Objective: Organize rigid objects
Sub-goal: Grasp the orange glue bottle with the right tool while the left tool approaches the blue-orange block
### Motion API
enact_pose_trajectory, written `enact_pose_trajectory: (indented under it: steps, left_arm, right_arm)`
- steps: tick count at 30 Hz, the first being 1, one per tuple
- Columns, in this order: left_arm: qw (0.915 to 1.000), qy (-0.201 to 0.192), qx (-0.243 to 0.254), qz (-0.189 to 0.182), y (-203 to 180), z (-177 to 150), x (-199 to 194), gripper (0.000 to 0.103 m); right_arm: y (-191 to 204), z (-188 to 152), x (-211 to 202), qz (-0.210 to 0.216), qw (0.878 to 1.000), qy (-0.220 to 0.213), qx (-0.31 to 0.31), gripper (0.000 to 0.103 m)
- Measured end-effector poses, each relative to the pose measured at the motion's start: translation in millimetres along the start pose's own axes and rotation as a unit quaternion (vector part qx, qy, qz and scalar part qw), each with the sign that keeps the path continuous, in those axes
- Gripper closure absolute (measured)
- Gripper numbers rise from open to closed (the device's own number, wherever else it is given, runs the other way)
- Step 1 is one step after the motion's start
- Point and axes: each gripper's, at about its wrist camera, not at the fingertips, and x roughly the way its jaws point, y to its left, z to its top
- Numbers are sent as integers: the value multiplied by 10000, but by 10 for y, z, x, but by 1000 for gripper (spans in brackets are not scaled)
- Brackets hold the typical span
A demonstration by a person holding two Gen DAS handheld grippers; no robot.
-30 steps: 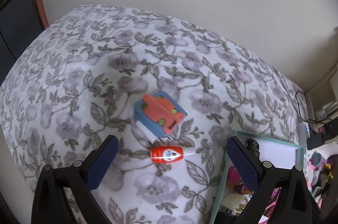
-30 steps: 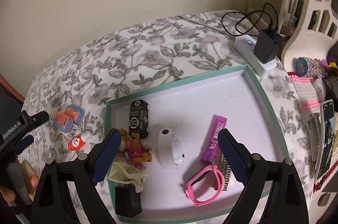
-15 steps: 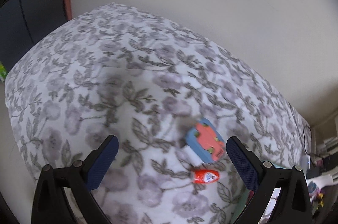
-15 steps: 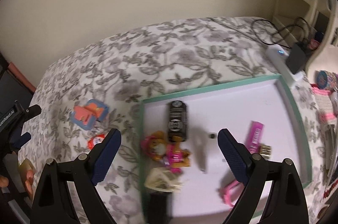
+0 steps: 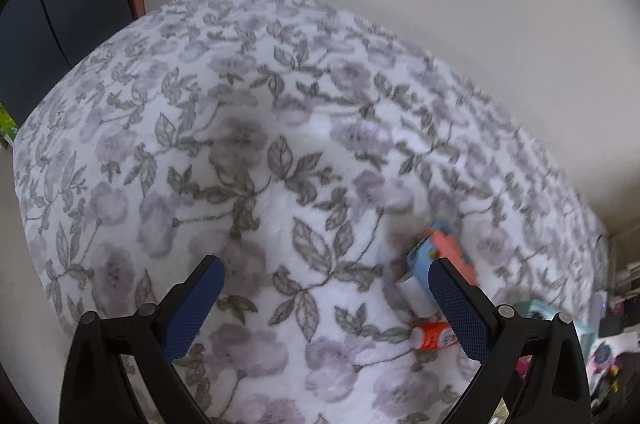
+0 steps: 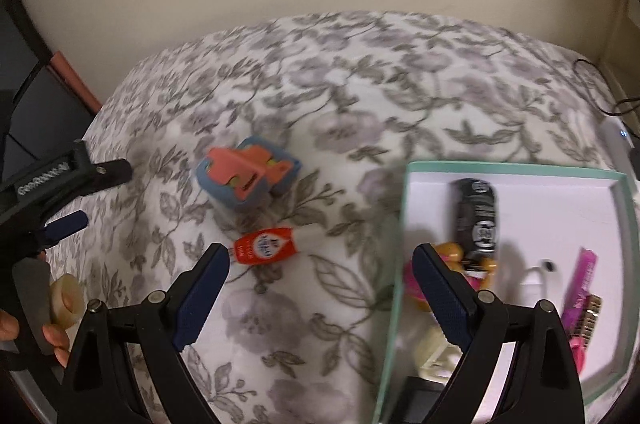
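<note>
A blue block with an orange piece on top (image 6: pixel 247 173) lies on the floral bedspread, and a small red-labelled bottle (image 6: pixel 266 246) lies just in front of it. My right gripper (image 6: pixel 320 288) hangs open above the bedspread, the bottle just beyond its left finger. To the right sits a teal-rimmed white tray (image 6: pixel 404 224) holding a black toy car (image 6: pixel 476 220), a pink bar (image 6: pixel 582 276) and other small toys. In the left wrist view my left gripper (image 5: pixel 324 308) is open and empty; the blue block (image 5: pixel 424 260) and bottle (image 5: pixel 434 334) sit partly behind its right finger.
The other gripper's black body (image 6: pixel 52 183) and a hand (image 6: pixel 56 340) are at the left edge of the right wrist view. A white charger with a black cable (image 6: pixel 618 131) lies at the bed's far right. Dark furniture (image 5: pixel 60 15) stands beyond the bed's left end.
Both views have swung left. The left gripper has drifted away from the block and bottle, which now sit at its right finger. The right gripper has moved from over the tray towards the bottle.
</note>
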Motion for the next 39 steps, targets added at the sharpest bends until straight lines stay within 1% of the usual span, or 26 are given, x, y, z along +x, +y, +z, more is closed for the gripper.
enact_pose_trajectory:
  steps: [6, 8, 12, 23, 29, 39]
  left_arm:
    - [9979, 453, 345, 309, -72, -39, 279, 0]
    - [9970, 554, 396, 364, -78, -47, 345, 0]
    - [9964, 681, 363, 361, -64, -33, 430, 0]
    - [9947, 881, 311, 440, -11, 26, 549, 0]
    - [9946, 910, 288, 414, 21, 38, 572, 0]
    - [9944, 888, 375, 430, -7, 31, 564, 0]
  right_arm:
    - [109, -12, 234, 73, 9996, 257, -77, 10]
    - [128, -19, 291, 115, 9994, 318, -66, 10]
    - [155, -29, 391, 153, 9990, 423, -54, 10]
    - [211, -55, 620, 60, 9976, 665, -176, 10]
    - [221, -66, 737, -27, 9968, 762, -227, 10]
    - [346, -59, 804, -161, 9966, 703, -401, 10]
